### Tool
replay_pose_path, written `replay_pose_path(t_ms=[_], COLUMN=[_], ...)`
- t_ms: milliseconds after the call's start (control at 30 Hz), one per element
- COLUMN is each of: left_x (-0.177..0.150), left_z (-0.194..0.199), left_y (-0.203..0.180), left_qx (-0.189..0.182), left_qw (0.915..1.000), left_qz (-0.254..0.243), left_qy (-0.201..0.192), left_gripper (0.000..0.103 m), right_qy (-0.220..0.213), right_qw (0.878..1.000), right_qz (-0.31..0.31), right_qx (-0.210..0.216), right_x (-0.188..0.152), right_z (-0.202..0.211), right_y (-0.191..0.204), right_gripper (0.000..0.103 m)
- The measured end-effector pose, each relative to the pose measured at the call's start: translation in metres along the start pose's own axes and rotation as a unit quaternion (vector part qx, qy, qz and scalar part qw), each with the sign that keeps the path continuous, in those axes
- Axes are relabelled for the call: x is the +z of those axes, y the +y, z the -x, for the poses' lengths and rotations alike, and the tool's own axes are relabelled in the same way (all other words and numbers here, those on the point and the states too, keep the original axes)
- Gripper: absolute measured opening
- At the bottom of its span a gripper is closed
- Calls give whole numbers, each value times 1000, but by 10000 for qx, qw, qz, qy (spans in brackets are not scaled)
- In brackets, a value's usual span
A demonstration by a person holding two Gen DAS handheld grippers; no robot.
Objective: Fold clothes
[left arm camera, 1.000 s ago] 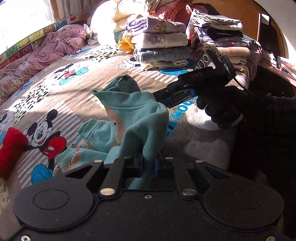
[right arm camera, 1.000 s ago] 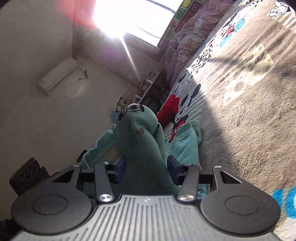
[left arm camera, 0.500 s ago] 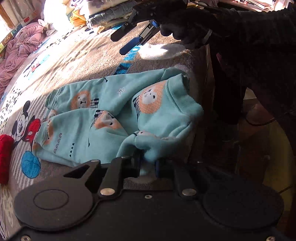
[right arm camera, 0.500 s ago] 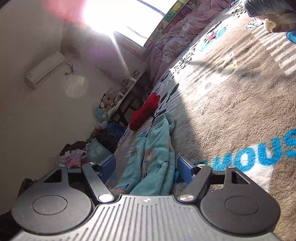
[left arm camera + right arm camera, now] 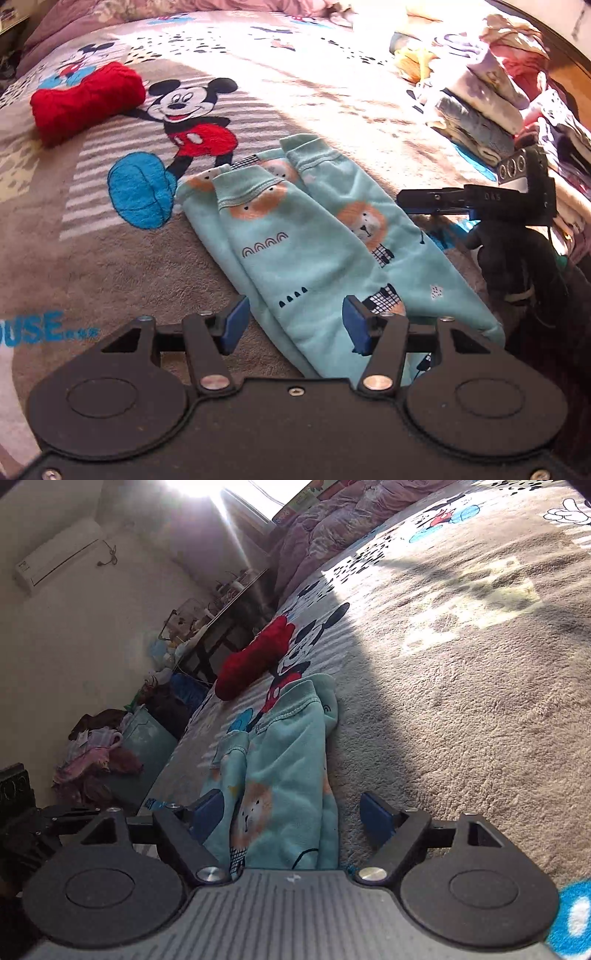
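A pair of teal child's trousers [image 5: 314,240] with lion prints lies flat on the Mickey Mouse blanket [image 5: 92,258], legs side by side, cuffs pointing away. My left gripper [image 5: 295,325] is open just above the waist end, holding nothing. My right gripper [image 5: 291,814] is open too, low over the same trousers [image 5: 280,760]. It also shows in the left wrist view [image 5: 443,201] at the right of the trousers, held by a black-gloved hand.
A rolled red garment [image 5: 86,99] lies on the blanket at the far left. A pile of folded clothes [image 5: 491,107] stands at the right. A bin and loose clothes [image 5: 110,753] lie on the floor beside the bed.
Both grippers held the trousers bunched in the air. The right one opened first, then the left let go. The trousers now lie flat with the legs together.
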State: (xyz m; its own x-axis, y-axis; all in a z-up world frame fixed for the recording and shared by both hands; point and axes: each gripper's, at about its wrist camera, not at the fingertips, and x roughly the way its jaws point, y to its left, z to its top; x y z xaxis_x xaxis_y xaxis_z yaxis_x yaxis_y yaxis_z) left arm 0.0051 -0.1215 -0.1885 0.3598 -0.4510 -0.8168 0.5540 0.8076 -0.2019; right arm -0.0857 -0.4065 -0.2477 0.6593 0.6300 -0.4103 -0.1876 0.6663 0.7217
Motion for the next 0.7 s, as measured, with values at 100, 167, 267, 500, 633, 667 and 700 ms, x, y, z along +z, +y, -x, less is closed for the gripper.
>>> replay_pose_path(t_ms=[100, 167, 267, 500, 633, 667, 700], left_x=[7, 12, 26, 55, 71, 77, 82], left_z=[-23, -34, -45, -74, -76, -74, -72], left_y=[19, 32, 42, 33, 26, 26, 27], left_qx=[178, 142, 12, 9, 165, 207, 250], left_qw=[9984, 9968, 9956, 9977, 9996, 9997, 9995], left_qz=[520, 751, 895, 586, 178, 162, 146], left_qy=[132, 237, 261, 342, 106, -5, -116], left_gripper=[54, 54, 54, 42, 29, 25, 24], right_qy=[65, 90, 121, 468, 504, 460, 426], right_qw=[10000, 9999, 9999, 9977, 9969, 9970, 9968], right_qz=[50, 13, -10, 335, 401, 326, 321], right_qx=[-47, -49, 14, 348, 448, 525, 590], right_x=[9, 18, 28, 42, 40, 42, 44], right_z=[-15, -24, -35, -67, -69, -66, -64], right_y=[-2, -5, -9, -2, 0, -2, -2], right_gripper=[83, 83, 84, 66, 33, 30, 28])
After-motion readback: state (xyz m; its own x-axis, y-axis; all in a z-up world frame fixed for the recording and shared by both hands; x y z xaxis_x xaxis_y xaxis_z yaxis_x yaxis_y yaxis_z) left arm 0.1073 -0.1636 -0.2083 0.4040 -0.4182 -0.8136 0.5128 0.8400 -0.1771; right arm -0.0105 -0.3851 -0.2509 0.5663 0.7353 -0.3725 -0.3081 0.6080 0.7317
